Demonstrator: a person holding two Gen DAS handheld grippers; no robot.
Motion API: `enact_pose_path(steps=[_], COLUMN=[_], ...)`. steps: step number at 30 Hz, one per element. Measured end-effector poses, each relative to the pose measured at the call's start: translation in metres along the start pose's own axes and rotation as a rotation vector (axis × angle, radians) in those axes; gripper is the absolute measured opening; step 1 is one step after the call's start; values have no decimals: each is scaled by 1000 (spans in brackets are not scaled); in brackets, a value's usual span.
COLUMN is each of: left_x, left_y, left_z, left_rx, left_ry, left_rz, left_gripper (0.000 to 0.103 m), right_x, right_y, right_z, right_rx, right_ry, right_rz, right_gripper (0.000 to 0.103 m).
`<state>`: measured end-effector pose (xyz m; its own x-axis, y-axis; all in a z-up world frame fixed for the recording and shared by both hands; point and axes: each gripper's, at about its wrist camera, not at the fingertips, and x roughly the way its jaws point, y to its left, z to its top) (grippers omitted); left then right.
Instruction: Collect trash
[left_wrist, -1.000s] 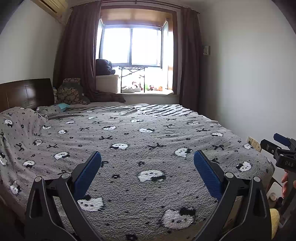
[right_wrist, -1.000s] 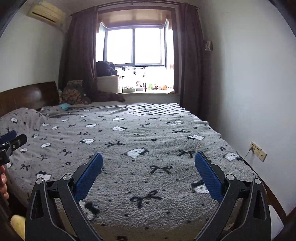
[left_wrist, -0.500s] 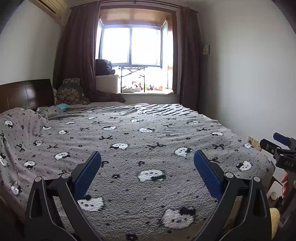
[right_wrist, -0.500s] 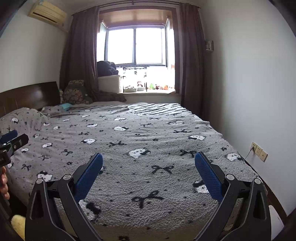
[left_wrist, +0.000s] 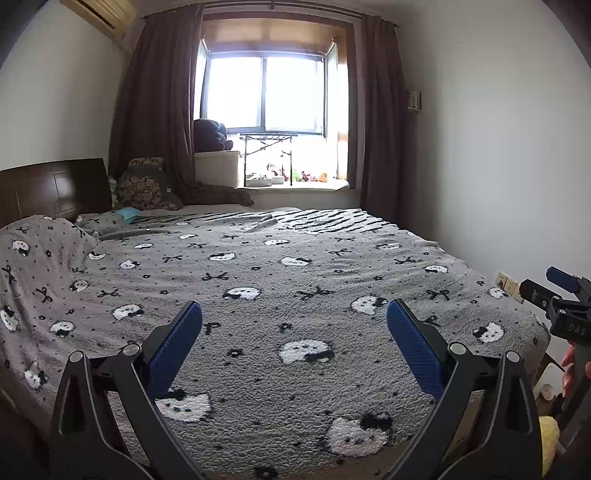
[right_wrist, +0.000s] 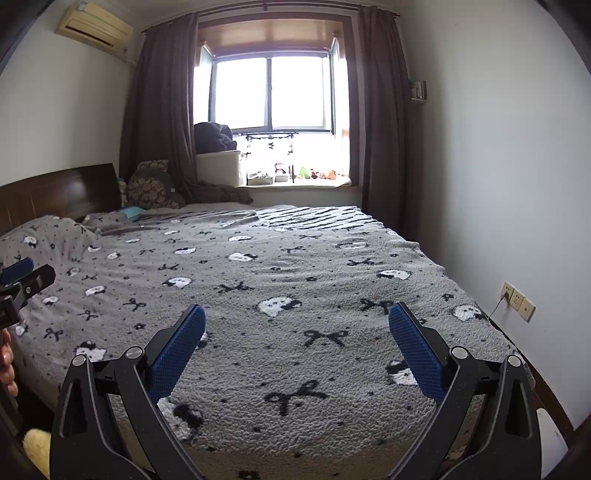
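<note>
Trash: none identifiable in either wrist view. Nearest candidate is a small turquoise scrap-like object (left_wrist: 127, 213) at the far head of the bed, just beside the covered pillow (left_wrist: 40, 251) and in front of the dark wooden headboard (left_wrist: 55, 190); too small to say whether it is litter, cloth or a packet. Judged handling if it is a wrapper or tissue: light, soft, crushable, not fragile; it may slip on smooth film. Best pinched across its middle or a raised edge, keeping the pads clear of the pile beneath.

It lies on the grey fleece blanket with white cat faces and black bows (left_wrist: 295, 302), which is fuzzy and likely to snag.

Left gripper (left_wrist: 294, 325): blue-padded fingers spread wide, holding nothing, above the foot of the bed. Right gripper (right_wrist: 297, 325): likewise spread and empty. Both well apart from the candidate.

Windowsill (right_wrist: 295, 182) carries small figures, not evidently trash.
</note>
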<state>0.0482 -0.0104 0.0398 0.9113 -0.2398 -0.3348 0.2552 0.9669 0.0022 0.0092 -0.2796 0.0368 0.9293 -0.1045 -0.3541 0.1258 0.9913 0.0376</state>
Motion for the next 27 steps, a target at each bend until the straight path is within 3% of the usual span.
enact_pose_path(steps=[27], left_x=[0], left_y=[1], left_z=[-2], left_rx=[0], left_ry=[5], left_rz=[5], left_gripper=[95], right_x=[0], right_y=[4], right_z=[2], right_rx=[1], right_ry=[0], right_rz=[12], right_gripper=[100])
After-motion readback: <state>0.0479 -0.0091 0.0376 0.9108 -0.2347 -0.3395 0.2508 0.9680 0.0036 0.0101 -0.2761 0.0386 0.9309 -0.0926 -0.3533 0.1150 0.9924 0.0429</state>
